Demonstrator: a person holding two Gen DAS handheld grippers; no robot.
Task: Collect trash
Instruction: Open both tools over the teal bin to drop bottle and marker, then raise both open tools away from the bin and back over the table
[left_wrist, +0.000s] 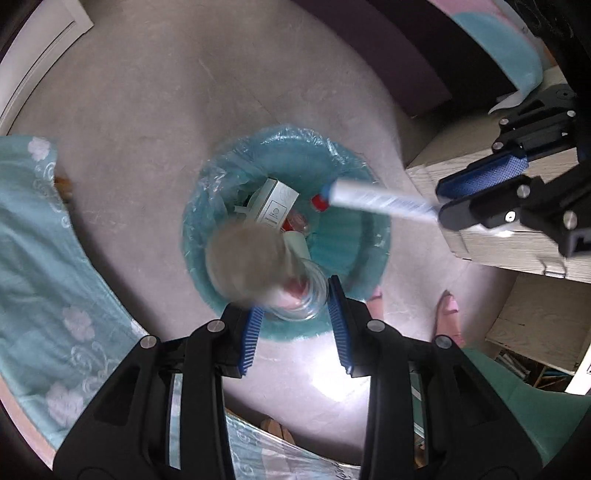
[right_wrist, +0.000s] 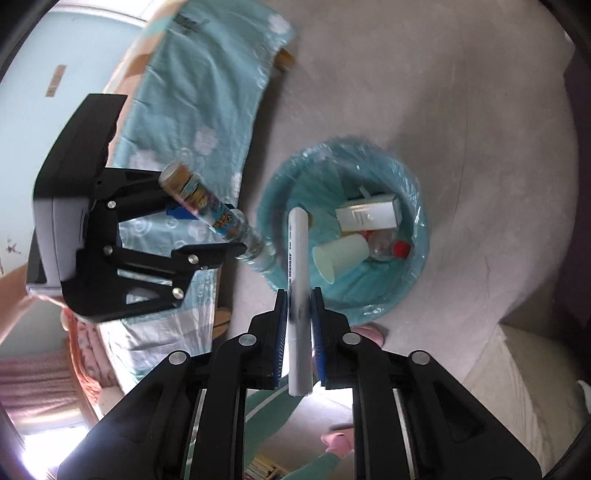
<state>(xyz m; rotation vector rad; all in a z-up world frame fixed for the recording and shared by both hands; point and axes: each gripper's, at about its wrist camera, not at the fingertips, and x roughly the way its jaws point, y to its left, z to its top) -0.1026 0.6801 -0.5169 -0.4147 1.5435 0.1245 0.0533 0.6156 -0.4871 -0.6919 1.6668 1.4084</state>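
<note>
Right wrist view shows your right gripper (right_wrist: 299, 321) clamped on the marker (right_wrist: 297, 258) above the lined bin (right_wrist: 413, 266), while your left gripper (left_wrist: 295, 325) seems, through blur, barely pinching the bottle (left_wrist: 255, 269) at the rim, so it may drop outside.

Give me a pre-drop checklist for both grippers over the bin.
1. Bin lined and open: ok.
2. Room left in the bin above the carton, paper cup and red-capped bottle: ok.
3. Marker between the right gripper pads, tip over the bin: ok.
4. Bottle in the left gripper, over the bin: ok in the left wrist view; near the rim in the right wrist view, so cannot tell.
5. Left grip firm on the bottle: cannot tell, blurred.
6. Grippers apart from each other: ok.
</note>
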